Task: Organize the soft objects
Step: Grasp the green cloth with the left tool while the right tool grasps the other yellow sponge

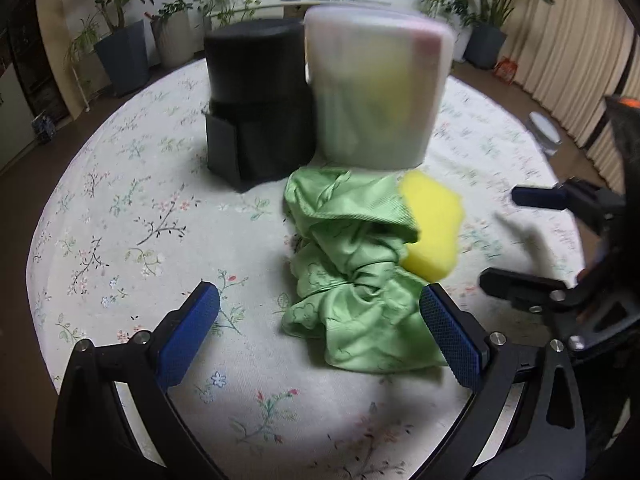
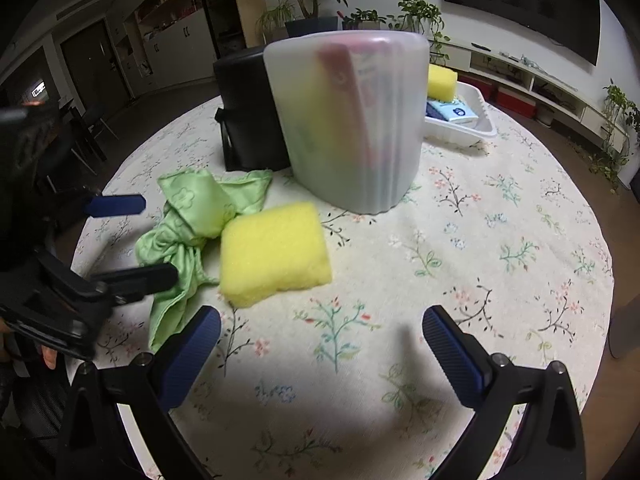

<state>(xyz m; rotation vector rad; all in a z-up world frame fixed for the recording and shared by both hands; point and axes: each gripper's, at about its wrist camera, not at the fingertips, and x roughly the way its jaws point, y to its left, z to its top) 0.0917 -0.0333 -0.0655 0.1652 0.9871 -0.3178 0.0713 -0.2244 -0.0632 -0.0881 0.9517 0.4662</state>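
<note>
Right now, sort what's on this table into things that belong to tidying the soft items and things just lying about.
Belongs to the job:
- green cloth, crumpled
- yellow sponge beside it
- translucent bin holding soft items
- white tray with another sponge

Just lying about:
- black container
- potted plants on the floor

Left gripper (image 1: 320, 334): matte black angular frame, two forked arms.
Left gripper's pads (image 1: 188, 334): blue, fine cross-hatched texture.
Screws: round silver heads at each finger joint.
Right gripper (image 2: 320, 354): same black frame, blue textured pads (image 2: 454, 362), silver screws.
Marking: small orange patch on the black body.
</note>
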